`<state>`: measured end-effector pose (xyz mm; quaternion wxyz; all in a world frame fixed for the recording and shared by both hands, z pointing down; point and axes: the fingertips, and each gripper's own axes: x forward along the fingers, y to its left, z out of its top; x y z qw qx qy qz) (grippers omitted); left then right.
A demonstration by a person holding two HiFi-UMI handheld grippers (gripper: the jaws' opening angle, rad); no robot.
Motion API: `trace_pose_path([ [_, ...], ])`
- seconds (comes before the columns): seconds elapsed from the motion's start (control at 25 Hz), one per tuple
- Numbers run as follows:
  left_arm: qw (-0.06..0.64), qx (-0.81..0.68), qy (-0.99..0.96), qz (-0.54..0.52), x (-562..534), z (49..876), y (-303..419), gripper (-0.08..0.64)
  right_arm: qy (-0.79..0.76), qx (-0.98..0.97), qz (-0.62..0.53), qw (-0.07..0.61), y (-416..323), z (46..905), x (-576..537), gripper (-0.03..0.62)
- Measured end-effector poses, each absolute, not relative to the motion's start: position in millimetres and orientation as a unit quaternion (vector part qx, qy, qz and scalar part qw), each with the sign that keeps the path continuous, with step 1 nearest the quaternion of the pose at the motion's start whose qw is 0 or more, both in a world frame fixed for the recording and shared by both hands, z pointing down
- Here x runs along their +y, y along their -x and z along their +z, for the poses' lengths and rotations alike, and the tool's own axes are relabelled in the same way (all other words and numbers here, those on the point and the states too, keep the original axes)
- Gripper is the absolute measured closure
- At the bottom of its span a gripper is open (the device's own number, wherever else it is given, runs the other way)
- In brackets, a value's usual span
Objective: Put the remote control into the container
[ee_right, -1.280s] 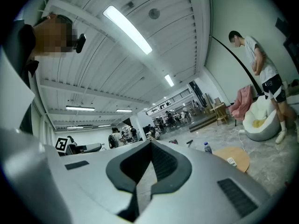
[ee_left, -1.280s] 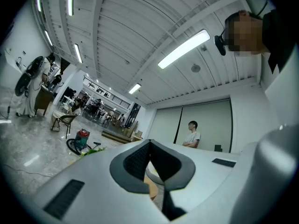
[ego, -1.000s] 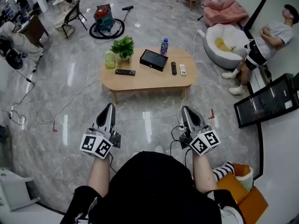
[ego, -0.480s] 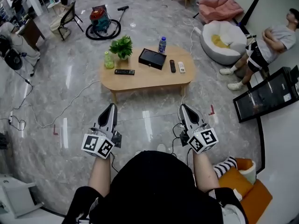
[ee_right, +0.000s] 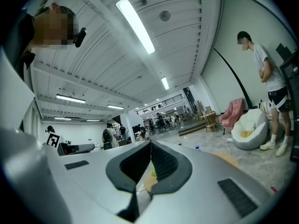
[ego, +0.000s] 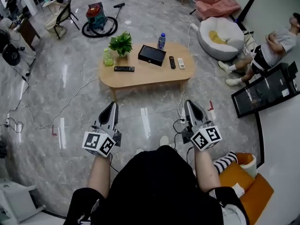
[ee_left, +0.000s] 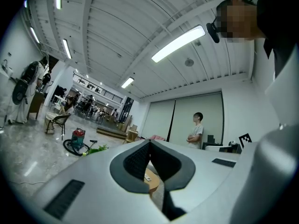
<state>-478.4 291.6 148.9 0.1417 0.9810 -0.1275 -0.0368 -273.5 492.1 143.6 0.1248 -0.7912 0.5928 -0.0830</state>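
Left tool (ego: pixel 112 106) and right tool (ego: pixel 189 103) closed, empty; tabletop (ego: pixel 140 77) lies at 12 o'clock; long remote (ego: pixel 124 69) sits at 8 o'clock from box (ego: pixel 152 55).

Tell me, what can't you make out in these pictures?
- Head view: black rectangular container, contents too small.
- Head view: white remote control, buttons too small.
- Left gripper view: oval wooden table, mostly hidden behind shut left claw.
- Right gripper view: same table, behind shut right claw.

We log a potted plant (ego: pixel 121 43) at the table's (ego: pixel 145 77) 10 o'clock and a water bottle (ego: pixel 161 41) at 1; beyond it, a vacuum cleaner (ego: pixel 96 18) at 11 and a white beanbag (ego: pixel 219 35) at 2.
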Motion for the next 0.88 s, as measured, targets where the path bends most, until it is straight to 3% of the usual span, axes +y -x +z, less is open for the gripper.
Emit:
trace_pose_path([
  [0.36, 0.131, -0.126, -0.982, -0.046, 283.8, 144.5, 442.1, 0.558, 0.781, 0.603, -0.083, 0.136, 238.5, 153.6, 469.8, 0.583],
  [0.64, 0.095, -0.197, -0.974, -0.06, 259.1, 142.5, 389.5, 0.558, 0.778, 0.614, -0.066, 0.112, 163.4, 161.3, 448.8, 0.583],
  [0.88, 0.121, -0.218, -0.965, -0.08, 246.0, 136.7, 336.1, 0.558, 0.765, 0.628, -0.071, 0.122, 97.6, 167.2, 433.5, 0.583],
])
